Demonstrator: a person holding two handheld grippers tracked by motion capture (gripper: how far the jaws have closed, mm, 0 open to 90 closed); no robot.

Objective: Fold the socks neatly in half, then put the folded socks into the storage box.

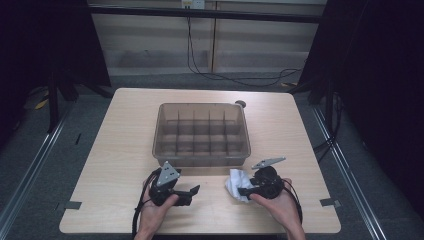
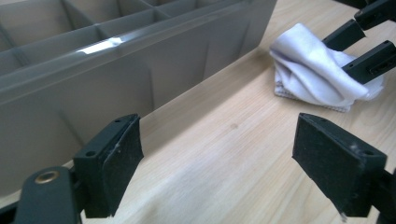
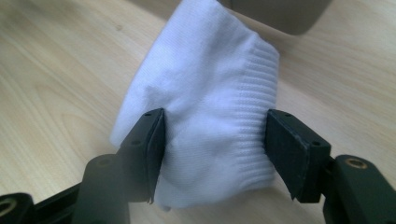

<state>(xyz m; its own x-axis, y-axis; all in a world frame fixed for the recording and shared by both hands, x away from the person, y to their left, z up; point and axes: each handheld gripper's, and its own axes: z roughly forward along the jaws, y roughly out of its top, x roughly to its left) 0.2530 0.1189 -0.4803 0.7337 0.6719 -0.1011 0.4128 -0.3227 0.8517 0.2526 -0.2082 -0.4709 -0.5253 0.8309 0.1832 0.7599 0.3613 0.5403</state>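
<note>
The white sock (image 3: 205,112) lies bunched on the desk (image 1: 120,150), just near of the compartment box (image 1: 202,134), toward its right corner. The right claw (image 1: 243,190) grips the sock: both pads (image 3: 156,144) press into the folded cloth from either side, jaws held moderately apart by its bulk. The left claw (image 2: 217,163) stands fully open over bare desk, to the left of the sock, holding nothing. Judged progress: the sock is gathered and secured, but not yet lifted or placed. Every compartment in view appears empty, so transfer into the box remains
</note>
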